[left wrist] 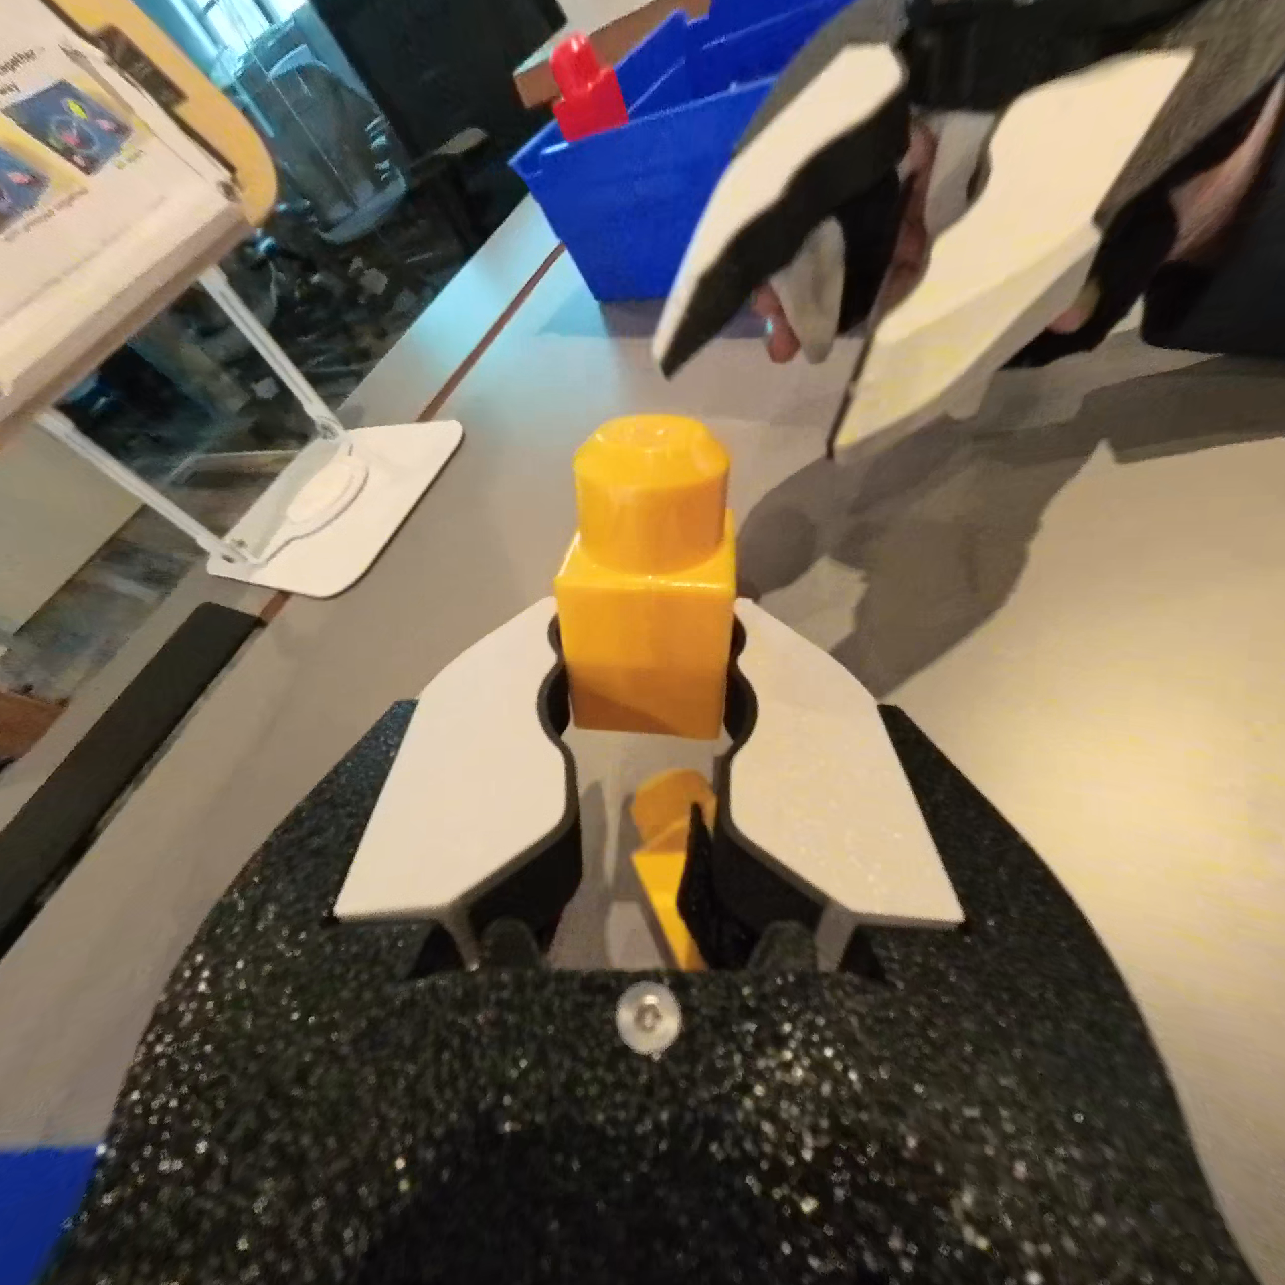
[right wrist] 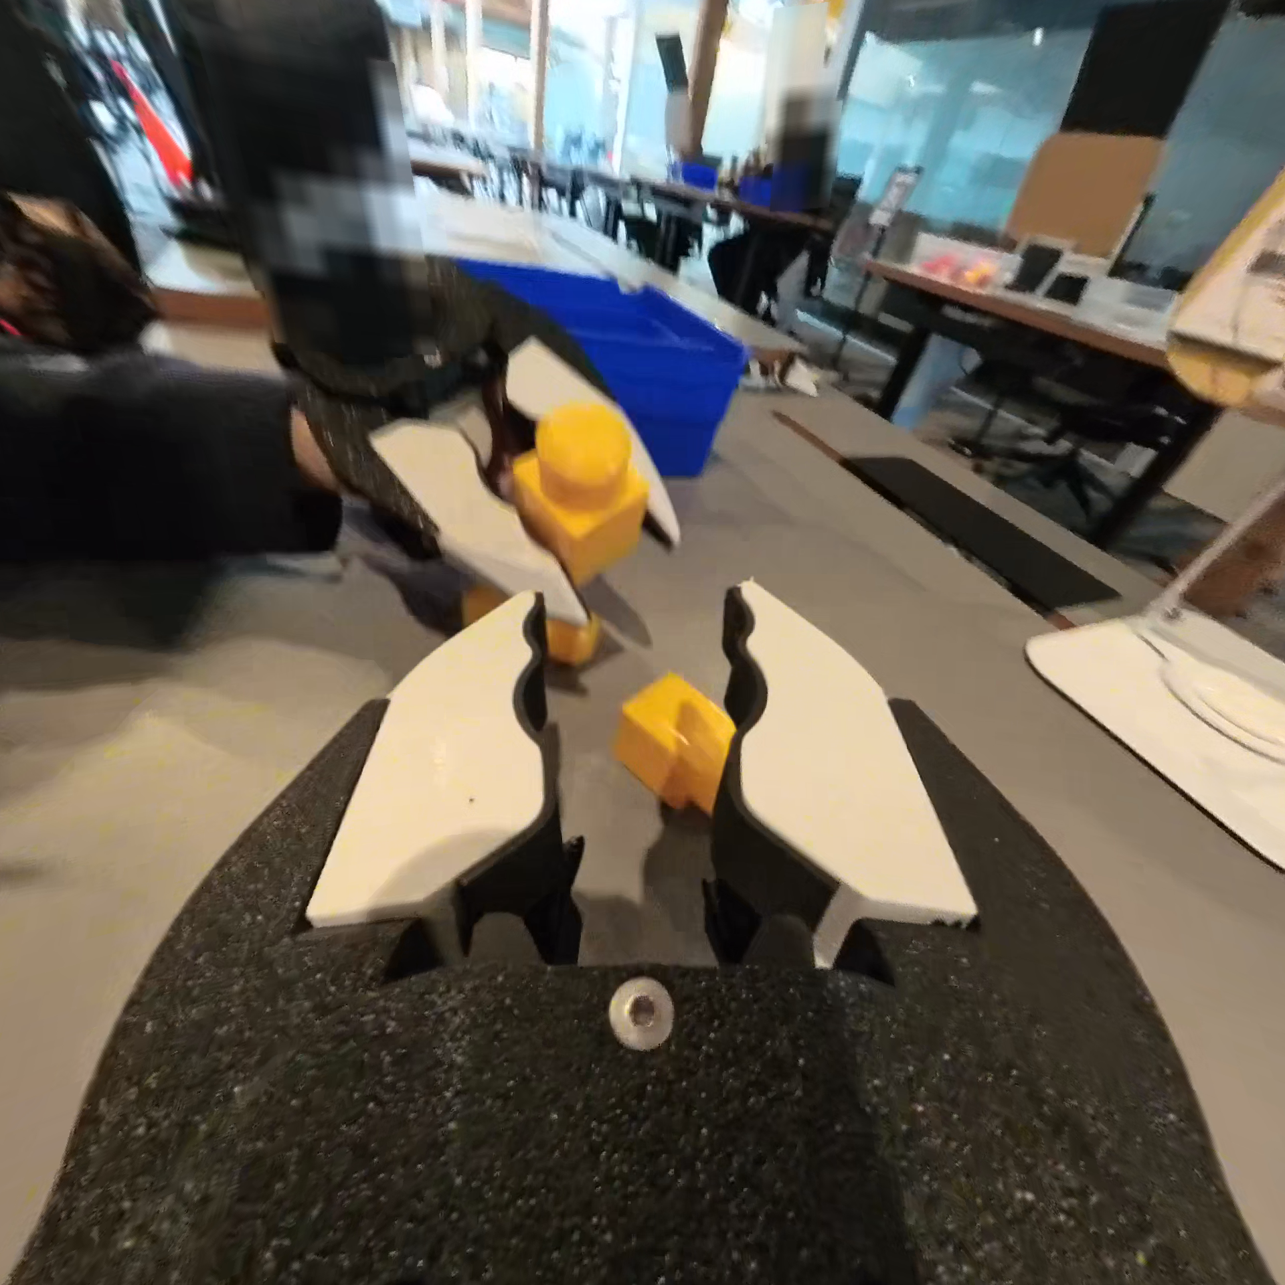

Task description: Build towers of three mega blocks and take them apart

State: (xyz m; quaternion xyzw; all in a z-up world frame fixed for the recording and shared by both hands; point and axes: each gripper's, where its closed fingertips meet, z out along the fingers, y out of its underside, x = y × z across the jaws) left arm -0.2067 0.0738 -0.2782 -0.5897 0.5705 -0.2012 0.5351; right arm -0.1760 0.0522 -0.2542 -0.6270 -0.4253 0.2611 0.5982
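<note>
Left tool (left wrist: pixel 643 667) grips one of three yellow blocks (left wrist: pixel 647 626).

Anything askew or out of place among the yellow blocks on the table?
One yellow block lies tipped on its side on the grey table, between the right gripper fingers, stud sideways. Nothing looks damaged.

a grey table (left wrist: pixel 1043 765) carries a blue plastic bin (left wrist: pixel 626 201) at its far side. a white sign stand base (left wrist: pixel 348 507) rests near the left edge, its slanted printed board (left wrist: pixel 104 195) above. beyond, a brown cardboard box (right wrist: pixel 1085 188) sits on another table (right wrist: pixel 1008 313).
</note>
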